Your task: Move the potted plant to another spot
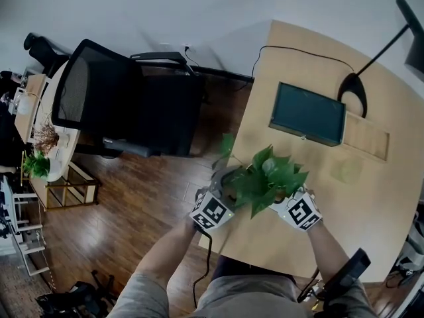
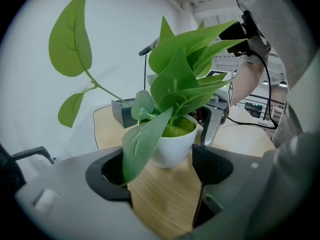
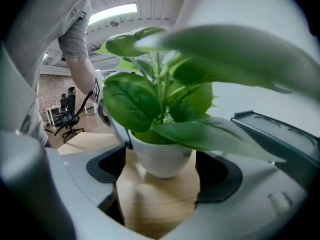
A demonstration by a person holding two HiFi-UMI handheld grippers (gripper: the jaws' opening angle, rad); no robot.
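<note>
A potted plant (image 1: 268, 176) with broad green leaves and a white pot (image 2: 175, 146) stands on the wooden table (image 1: 318, 244), close to its left edge. My left gripper (image 1: 227, 192) is at the pot's left and my right gripper (image 1: 287, 201) at its right, facing each other. In the left gripper view the left gripper (image 2: 162, 168) is open. The pot stands just beyond its dark pads (image 2: 211, 164) and touches neither. In the right gripper view the right gripper (image 3: 160, 178) is open too, with the white pot (image 3: 160, 159) at the mouth of its jaws, apart from both pads.
A dark flat screen (image 1: 308, 113) lies on the table behind the plant. A black lamp base (image 1: 353, 93) with its cable stands beyond it. Left of the table, a black office chair (image 1: 122, 105) stands on the wood floor. The table's left edge (image 1: 233, 152) runs close beside the pot.
</note>
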